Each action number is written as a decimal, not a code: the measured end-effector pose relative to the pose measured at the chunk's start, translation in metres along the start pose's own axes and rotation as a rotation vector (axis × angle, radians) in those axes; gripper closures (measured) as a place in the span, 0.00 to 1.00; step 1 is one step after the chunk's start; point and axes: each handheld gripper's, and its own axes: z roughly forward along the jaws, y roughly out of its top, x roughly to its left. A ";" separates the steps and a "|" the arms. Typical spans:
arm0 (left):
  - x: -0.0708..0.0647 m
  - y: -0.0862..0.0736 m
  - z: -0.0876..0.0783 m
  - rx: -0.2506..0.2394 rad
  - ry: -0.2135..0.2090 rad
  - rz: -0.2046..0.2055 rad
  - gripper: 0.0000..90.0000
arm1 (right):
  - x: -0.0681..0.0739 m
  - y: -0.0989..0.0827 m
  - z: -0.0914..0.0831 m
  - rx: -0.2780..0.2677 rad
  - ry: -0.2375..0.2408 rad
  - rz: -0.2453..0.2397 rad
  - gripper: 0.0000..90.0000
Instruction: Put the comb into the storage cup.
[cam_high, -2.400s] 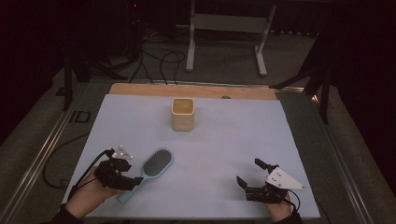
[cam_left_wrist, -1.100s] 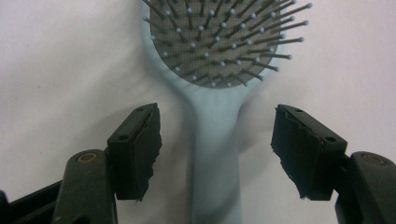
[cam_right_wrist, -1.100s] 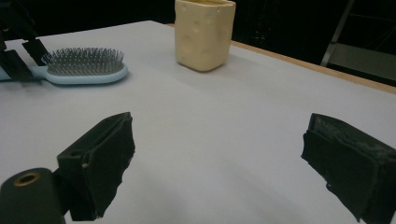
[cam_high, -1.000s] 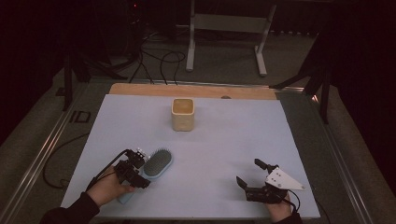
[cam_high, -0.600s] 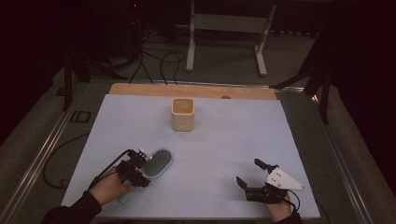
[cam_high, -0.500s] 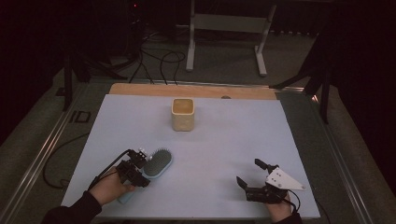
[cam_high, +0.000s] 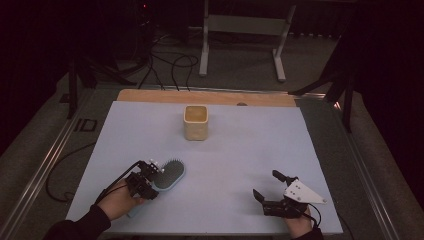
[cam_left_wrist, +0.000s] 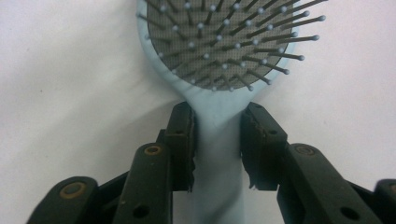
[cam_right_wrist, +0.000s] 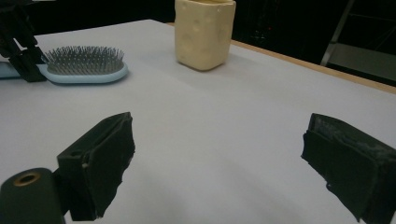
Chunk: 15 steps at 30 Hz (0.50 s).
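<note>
Hairbrush (cam_left_wrist: 219, 140) between closing left gripper (cam_left_wrist: 217, 140) jaws

cream cup (cam_high: 195, 122) upright on pale blue mat (cam_high: 250, 150), wooden table edge (cam_high: 210, 96)

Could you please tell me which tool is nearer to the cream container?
Left. The left tool, closing around the light-blue hairbrush handle, sits nearer the cream container; the right tool sits farther away.
</note>
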 end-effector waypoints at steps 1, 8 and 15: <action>0.000 0.000 0.000 -0.003 -0.004 -0.005 0.75 | 0.000 0.000 0.000 -0.001 0.001 0.002 0.10; 0.004 -0.001 0.000 -0.006 -0.019 0.015 0.77 | 0.000 0.000 0.000 0.000 -0.001 0.002 0.10; 0.008 -0.005 -0.001 -0.034 -0.046 0.032 0.78 | -0.001 0.000 0.000 0.000 -0.004 0.000 0.10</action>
